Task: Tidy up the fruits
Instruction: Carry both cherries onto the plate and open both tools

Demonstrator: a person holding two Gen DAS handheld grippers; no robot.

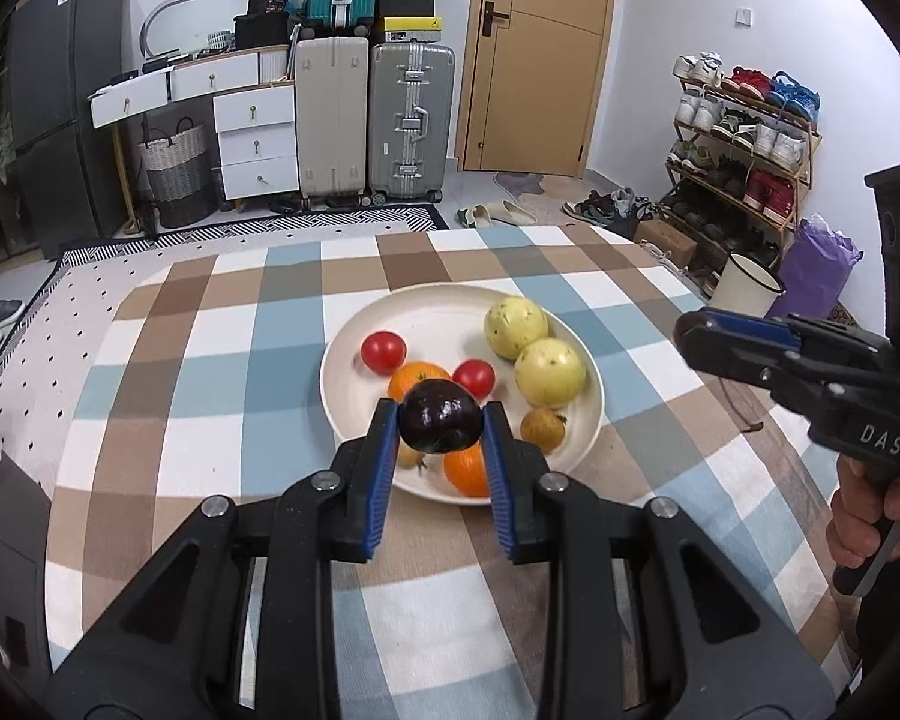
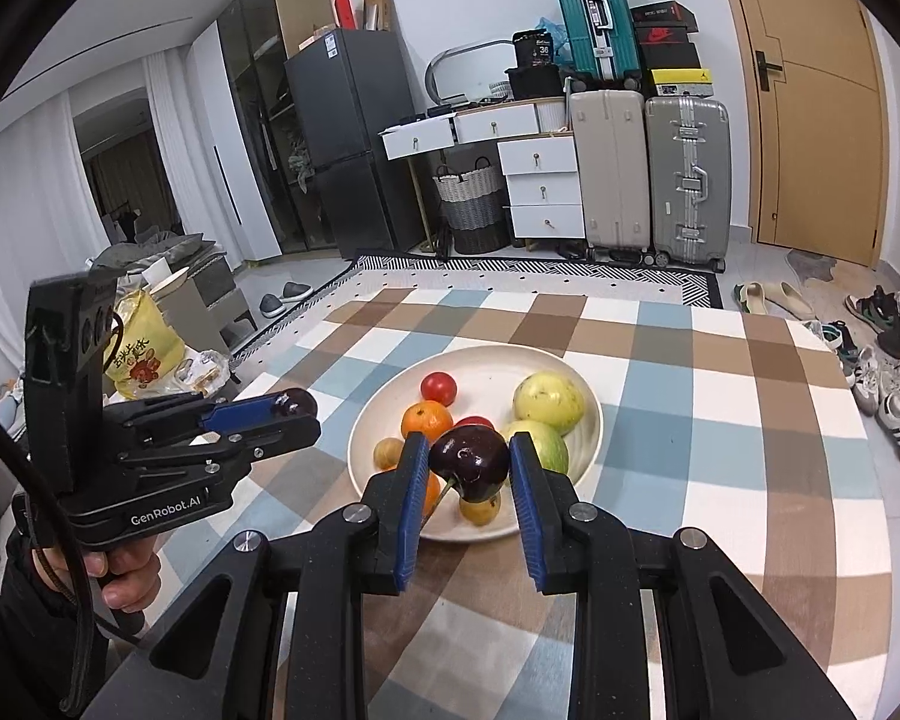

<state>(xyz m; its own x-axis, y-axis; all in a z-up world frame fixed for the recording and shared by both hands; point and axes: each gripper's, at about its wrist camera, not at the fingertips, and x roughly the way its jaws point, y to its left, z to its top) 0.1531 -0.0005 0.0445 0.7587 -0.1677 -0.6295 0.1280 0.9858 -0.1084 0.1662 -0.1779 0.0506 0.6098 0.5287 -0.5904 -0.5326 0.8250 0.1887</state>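
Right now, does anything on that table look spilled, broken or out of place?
Nothing looks spilled or broken. The fruit sits inside the white plate on the checked tablecloth. The only fruit off it are two dark plums, one clamped in each hand-held gripper.

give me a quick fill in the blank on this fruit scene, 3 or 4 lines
1. Each gripper, left gripper and right gripper, holds a dark ____.
2. The plate holds ____ red tomatoes.
3. The two largest fruits on the plate are pale yellow-green guavas, on its ____ side in both views.
4. The table wears a ____ cloth.

Missing words: plum; two; right; checkered
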